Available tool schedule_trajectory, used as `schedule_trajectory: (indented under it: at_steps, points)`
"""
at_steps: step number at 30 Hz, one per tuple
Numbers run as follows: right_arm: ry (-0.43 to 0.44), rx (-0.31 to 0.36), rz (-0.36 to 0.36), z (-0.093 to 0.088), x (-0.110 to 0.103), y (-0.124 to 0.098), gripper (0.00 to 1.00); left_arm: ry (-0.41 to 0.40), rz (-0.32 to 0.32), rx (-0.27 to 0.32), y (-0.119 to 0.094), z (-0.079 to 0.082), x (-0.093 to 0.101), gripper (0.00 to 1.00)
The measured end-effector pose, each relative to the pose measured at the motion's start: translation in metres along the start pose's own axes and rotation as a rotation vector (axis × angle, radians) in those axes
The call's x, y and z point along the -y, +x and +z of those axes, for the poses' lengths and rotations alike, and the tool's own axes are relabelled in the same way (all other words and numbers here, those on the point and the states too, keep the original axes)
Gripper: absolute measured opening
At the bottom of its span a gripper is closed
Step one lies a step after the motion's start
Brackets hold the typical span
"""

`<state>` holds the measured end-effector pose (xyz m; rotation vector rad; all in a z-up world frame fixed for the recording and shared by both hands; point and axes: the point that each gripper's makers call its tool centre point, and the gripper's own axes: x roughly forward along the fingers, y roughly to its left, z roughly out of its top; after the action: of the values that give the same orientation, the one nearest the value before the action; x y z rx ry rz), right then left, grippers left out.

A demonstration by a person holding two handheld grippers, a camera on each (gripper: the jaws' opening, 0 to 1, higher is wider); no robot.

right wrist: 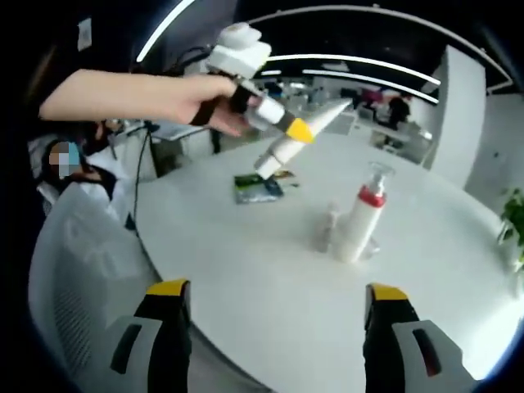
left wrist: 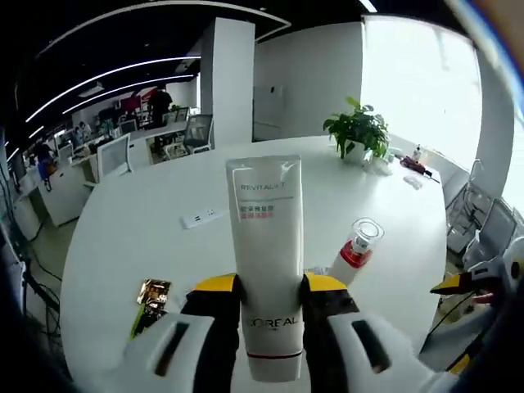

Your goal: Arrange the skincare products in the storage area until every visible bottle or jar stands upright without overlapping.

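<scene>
A white L'Oreal tube (left wrist: pixel 266 246) stands upright between the yellow-tipped jaws of my left gripper (left wrist: pixel 270 285), which is shut on its lower part, above the round white table (left wrist: pixel 139 237). In the right gripper view a hand holds that left gripper (right wrist: pixel 293 135) high over the table, and the tube (right wrist: pixel 329 116) points up to the right. A white pump bottle with a red collar (left wrist: pixel 357 248) (right wrist: pixel 360 219) stands upright on the table, with a small clear bottle (right wrist: pixel 328 223) beside it. My right gripper (right wrist: pixel 277 299) hangs open over the near table edge, holding nothing.
A gold and green packet (left wrist: pixel 151 295) (right wrist: pixel 259 187) lies flat on the table. Farther back are a white power strip (left wrist: pixel 201 218) and a potted plant (left wrist: pixel 358 127). A white mesh chair (right wrist: pixel 78 270) stands by the table's near side. Office desks lie beyond.
</scene>
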<state>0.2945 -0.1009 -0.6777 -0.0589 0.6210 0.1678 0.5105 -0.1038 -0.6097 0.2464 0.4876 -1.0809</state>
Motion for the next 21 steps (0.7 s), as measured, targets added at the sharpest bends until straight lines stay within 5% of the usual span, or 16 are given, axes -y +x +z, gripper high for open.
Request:
schedule_trajectory:
  at_steps: [21]
  points:
    - [0.137, 0.073, 0.062, 0.01, -0.005, -0.005, 0.88, 0.041, -0.001, 0.105, -0.054, 0.002, 0.032, 0.31]
